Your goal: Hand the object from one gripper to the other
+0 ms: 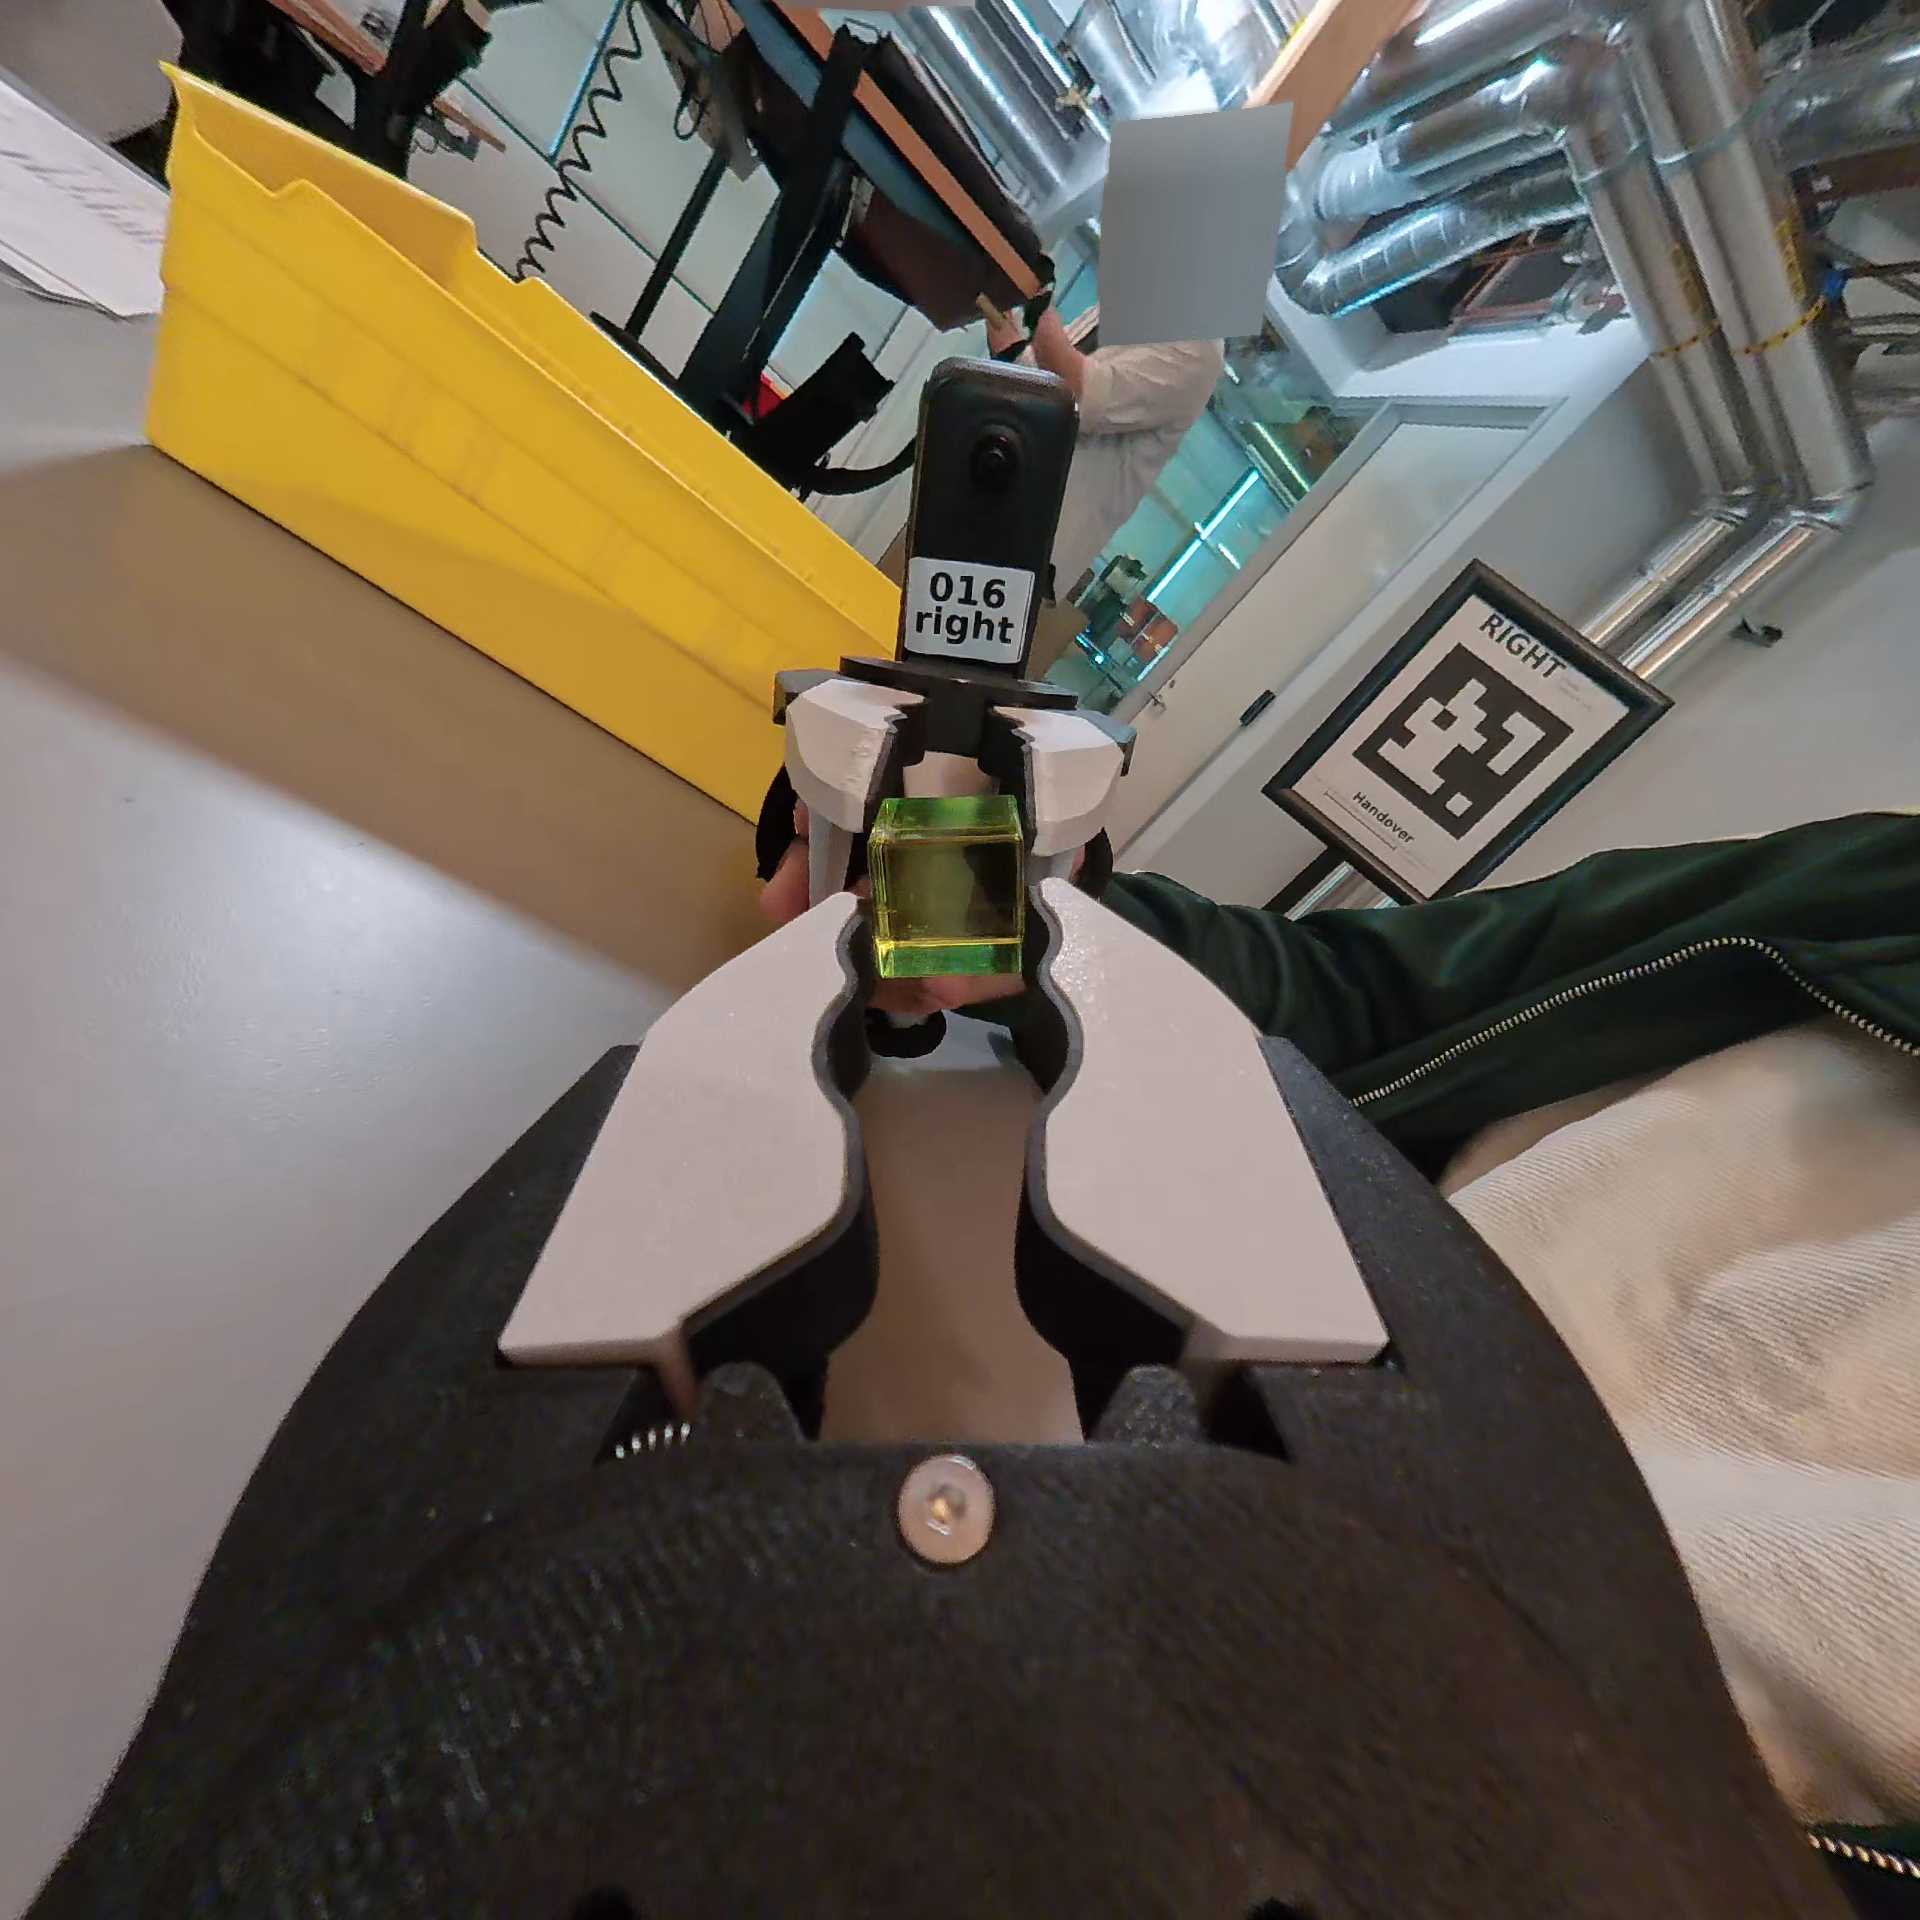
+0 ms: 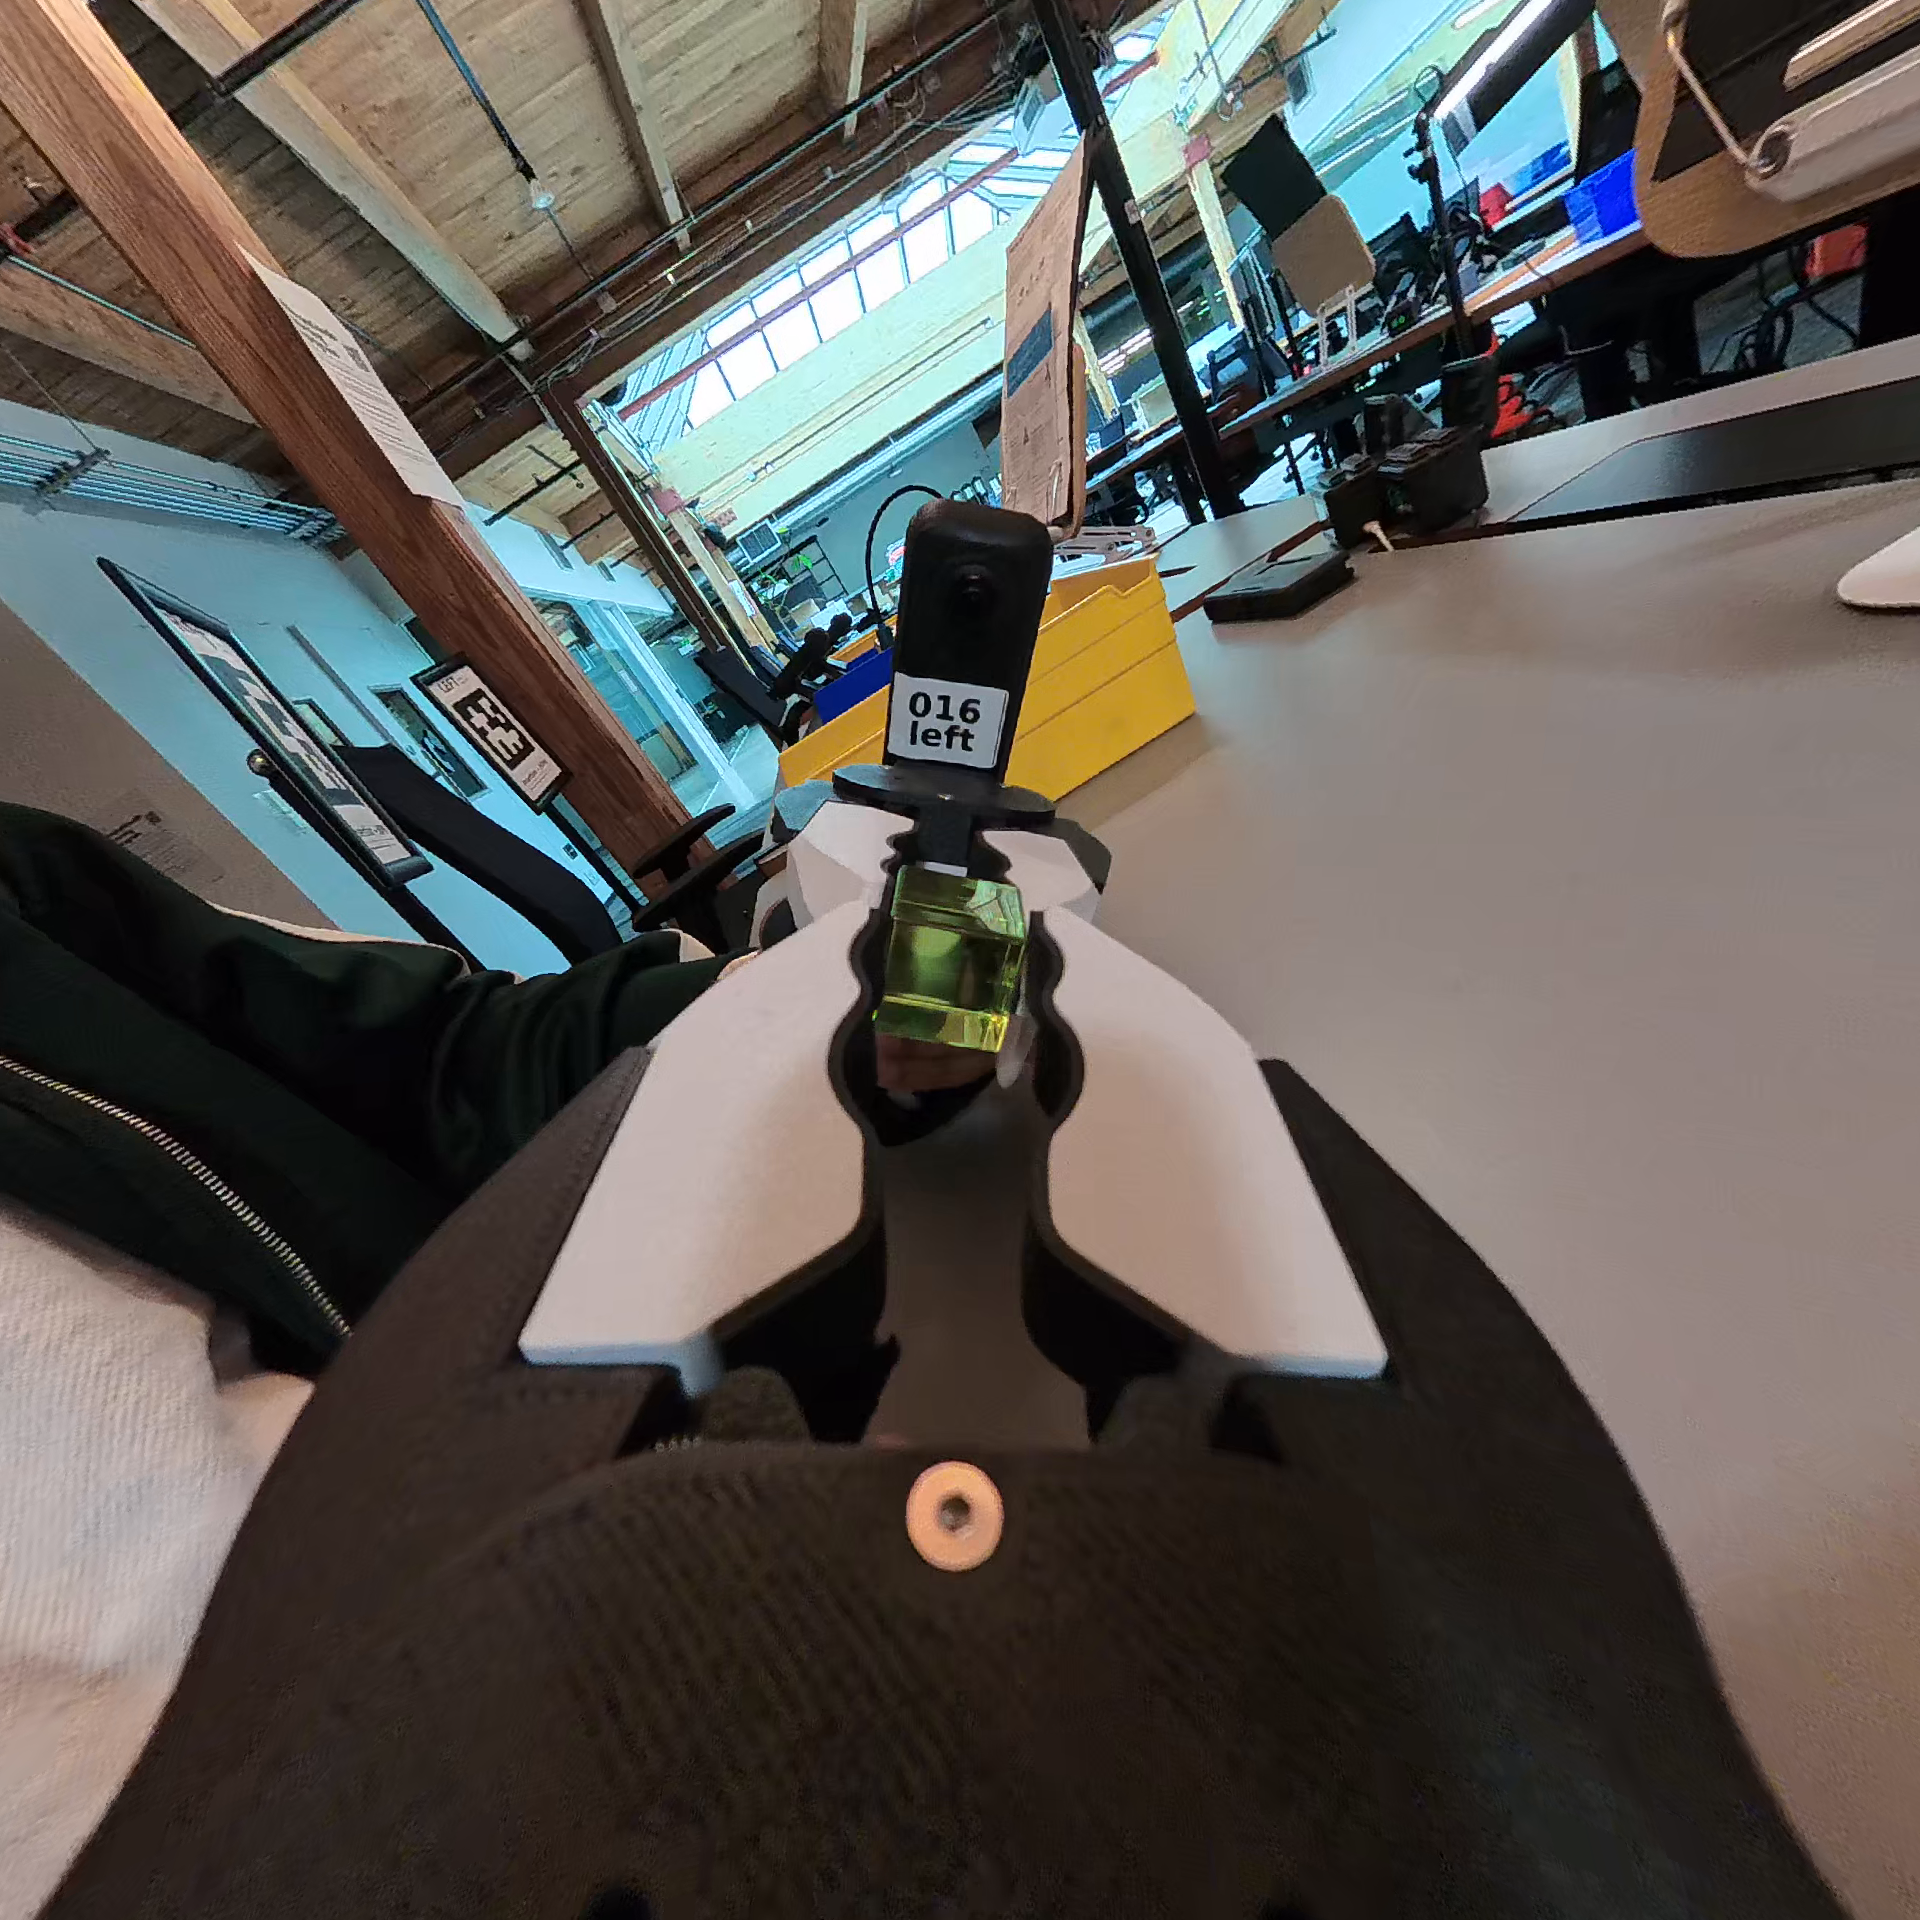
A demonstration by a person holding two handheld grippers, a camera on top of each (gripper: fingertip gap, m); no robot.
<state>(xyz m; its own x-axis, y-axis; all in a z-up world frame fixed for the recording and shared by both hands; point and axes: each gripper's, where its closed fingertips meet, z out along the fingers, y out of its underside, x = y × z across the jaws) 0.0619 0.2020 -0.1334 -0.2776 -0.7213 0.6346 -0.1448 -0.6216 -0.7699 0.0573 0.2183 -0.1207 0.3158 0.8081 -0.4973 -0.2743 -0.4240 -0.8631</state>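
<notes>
Both grippers, left (image 1: 948, 925) and right (image 2: 951, 977), pinch the green cube (image 1: 945, 888) tip to tip; only the right view shows desks (image 2: 1558, 675).

Counted: one translucent yellow-green plastic cube (image 1: 948, 899), two grey-fingered black handheld grippers (image 1: 948, 930) (image 2: 951, 982), one yellow plastic bin (image 1: 416, 416).

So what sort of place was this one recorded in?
Probably an open workshop or lab-style office: silver ventilation ducts run overhead, rows of workbenches with equipment fill the hall under exposed timber beams, and a yellow storage bin sits on the grey table.
</notes>
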